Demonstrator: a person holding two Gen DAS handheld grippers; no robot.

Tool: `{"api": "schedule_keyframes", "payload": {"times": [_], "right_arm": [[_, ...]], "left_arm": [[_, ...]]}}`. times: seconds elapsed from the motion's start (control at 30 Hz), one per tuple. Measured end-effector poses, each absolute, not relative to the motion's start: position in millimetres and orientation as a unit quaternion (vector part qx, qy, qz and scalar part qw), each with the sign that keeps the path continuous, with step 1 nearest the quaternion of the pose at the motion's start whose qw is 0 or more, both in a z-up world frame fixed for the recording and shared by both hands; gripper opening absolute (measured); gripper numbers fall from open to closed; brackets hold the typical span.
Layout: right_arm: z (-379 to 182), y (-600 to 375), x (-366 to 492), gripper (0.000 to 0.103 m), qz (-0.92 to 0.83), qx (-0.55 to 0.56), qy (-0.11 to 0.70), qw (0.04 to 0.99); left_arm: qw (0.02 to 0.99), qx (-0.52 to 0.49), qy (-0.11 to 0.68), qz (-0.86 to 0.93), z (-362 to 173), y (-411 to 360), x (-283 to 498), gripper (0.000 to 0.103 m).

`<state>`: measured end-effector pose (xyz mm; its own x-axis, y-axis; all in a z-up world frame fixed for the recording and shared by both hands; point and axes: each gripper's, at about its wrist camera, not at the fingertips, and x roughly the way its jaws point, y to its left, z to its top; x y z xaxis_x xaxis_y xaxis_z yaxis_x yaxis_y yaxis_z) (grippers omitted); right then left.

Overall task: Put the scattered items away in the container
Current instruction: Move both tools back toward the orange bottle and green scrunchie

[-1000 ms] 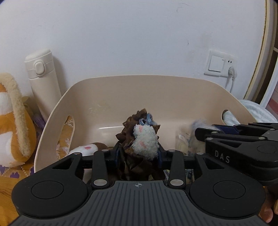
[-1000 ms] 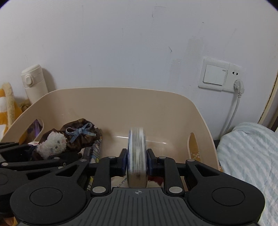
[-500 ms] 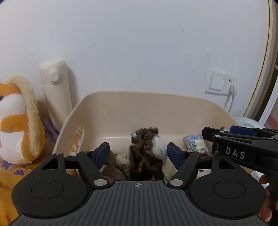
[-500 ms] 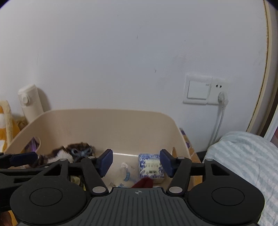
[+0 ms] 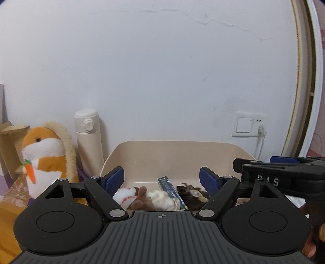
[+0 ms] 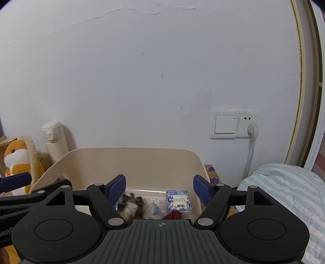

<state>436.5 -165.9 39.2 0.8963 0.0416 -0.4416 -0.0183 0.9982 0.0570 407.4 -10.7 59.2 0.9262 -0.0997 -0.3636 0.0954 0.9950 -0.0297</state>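
A white plaster wall (image 6: 142,71) is filling most of both views, a thin crack (image 5: 203,19) running near its top, while a switch-and-socket plate (image 6: 235,123) is carrying a plugged-in white cable (image 6: 250,150), and striped bedding (image 6: 284,186) is lying at the right

Bin (image 5: 182,154) open from above; flask (image 5: 89,142) and plush (image 5: 44,156) crowd its left; bedding (image 6: 284,193) right

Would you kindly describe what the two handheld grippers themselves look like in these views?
Both are matte black plastic. The left gripper and right gripper each have a ribbed grey-black deck with a small crosshair mark, two round discs, angular linkages with silver pivot pins, and blue textured pads on the jaws. The right one's side carries white lettering. No cables or sleeves show.
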Motion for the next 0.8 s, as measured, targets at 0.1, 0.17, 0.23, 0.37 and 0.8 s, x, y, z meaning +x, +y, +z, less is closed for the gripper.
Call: {"api": "schedule_keyframes", "payload": {"times": [0.1,0.17,0.23,0.37,0.8], "right_arm": [[40.1,-169.0,422.5,0.077,0.016,0.03,0.224,0.974],[40.2,-171.3,413.1,0.077,0.018,0.032,0.225,0.974],[39.7,-174.2,406.1,0.077,0.021,0.034,0.231,0.972],[35.4,-178.2,401.4,0.081,0.048,0.019,0.275,0.96],[5.0,-164.9,408.0,0.085,0.107,-0.018,0.391,0.914]], "left_arm": [[0.982,0.003,0.183,-0.052,57.9,-13.6,387.6,0.084],[0.98,0.01,0.189,-0.057,56.1,-14.9,376.3,0.084],[0.975,0.024,0.207,-0.075,54.7,-16.7,367.8,0.084],[0.952,0.063,0.265,-0.139,51.0,-25.7,355.7,0.084],[0.909,0.121,0.345,-0.202,20.7,-42.1,346.4,0.084]]}}
